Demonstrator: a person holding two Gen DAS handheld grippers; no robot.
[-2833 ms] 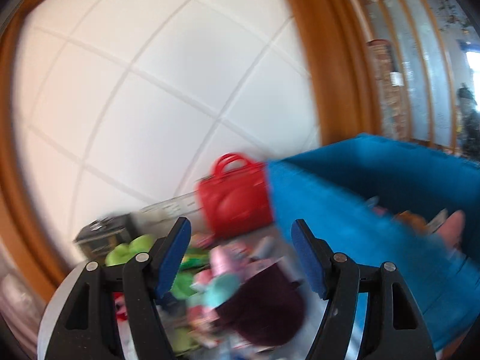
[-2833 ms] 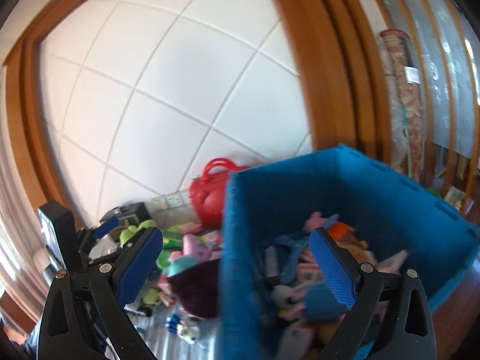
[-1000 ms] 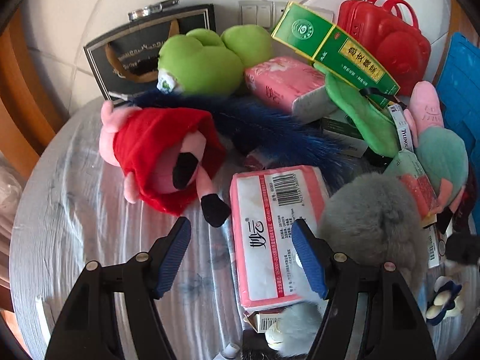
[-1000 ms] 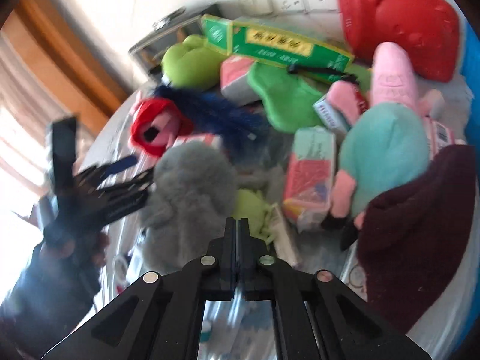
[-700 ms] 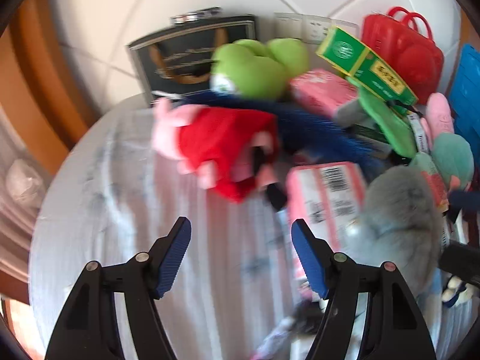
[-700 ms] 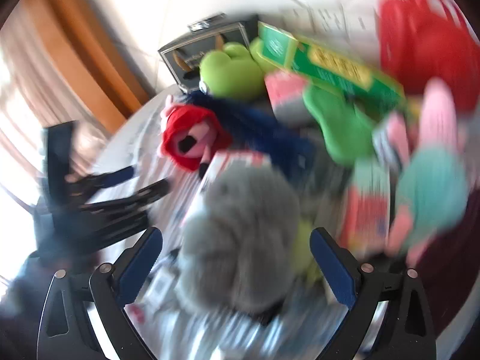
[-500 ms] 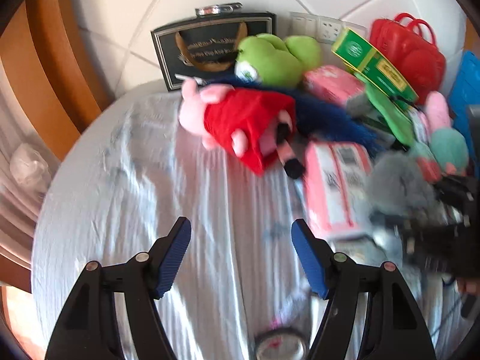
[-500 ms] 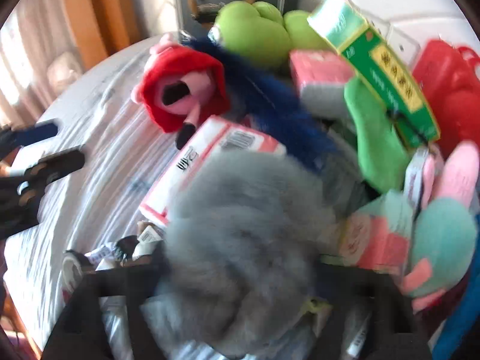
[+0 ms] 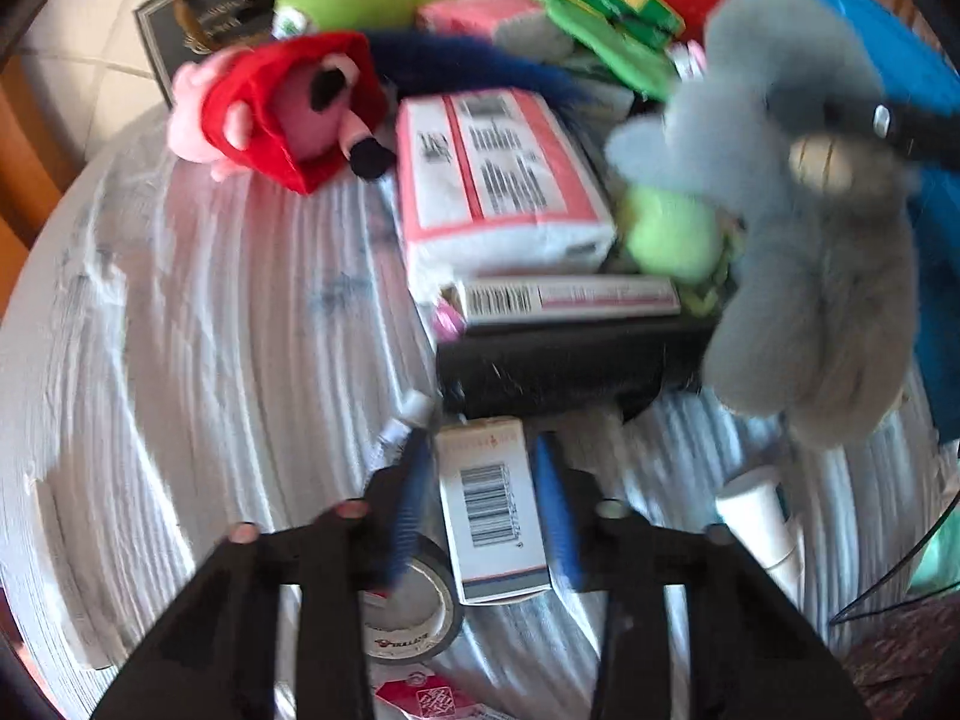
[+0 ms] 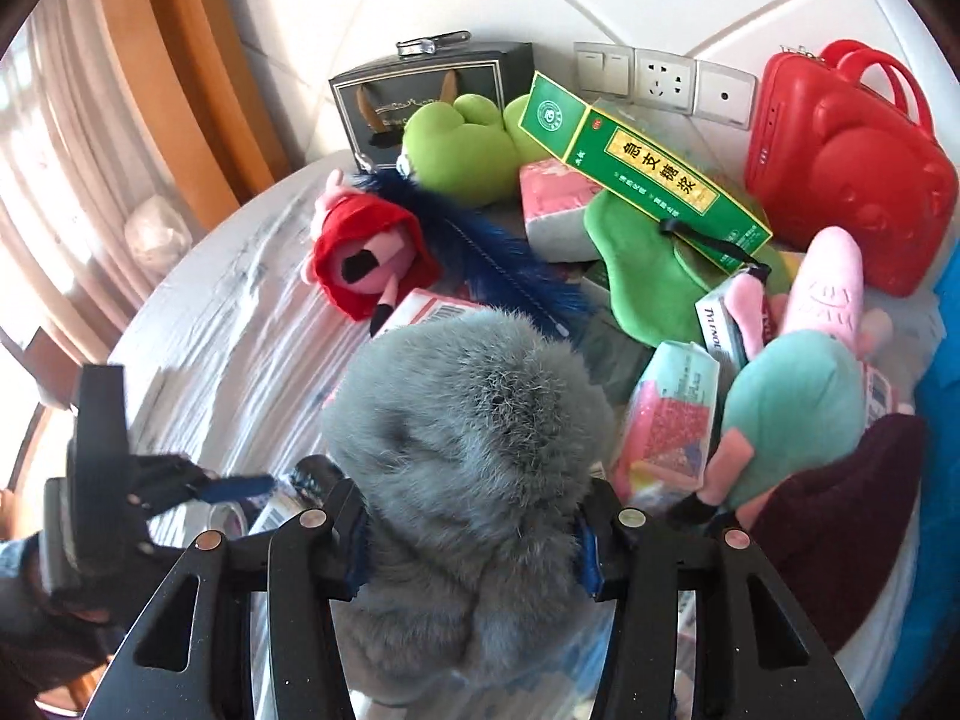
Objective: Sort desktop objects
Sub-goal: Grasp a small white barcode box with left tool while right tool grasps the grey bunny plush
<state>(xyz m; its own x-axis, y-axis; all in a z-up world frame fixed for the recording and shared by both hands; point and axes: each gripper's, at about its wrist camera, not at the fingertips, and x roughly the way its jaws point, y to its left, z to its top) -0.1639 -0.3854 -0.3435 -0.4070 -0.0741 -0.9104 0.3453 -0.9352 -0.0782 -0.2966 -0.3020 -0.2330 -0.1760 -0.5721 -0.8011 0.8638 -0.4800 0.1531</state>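
Both grippers: left gripper (image 9: pixel 483 498), right gripper (image 10: pixel 474 546), black plastic frames, triangular cutouts, silver screws, ribbed blue finger pads (image 9: pixel 555 504). Operator wears a dark glove, denim sleeve.

Plush toys: five — grey furry plush (image 10: pixel 474 420), red-hooded pink plush (image 10: pixel 360 258), lime-green plush (image 10: pixel 462 150), teal-and-pink plush (image 10: pixel 792 408), small green plush (image 9: pixel 672 234)
Red plastic cases (image 10: pixel 846 168): one
Long green cartons (image 10: pixel 642 168): one
Tape rolls (image 9: pixel 414 606): one
Blue feathers (image 10: pixel 504 264): one
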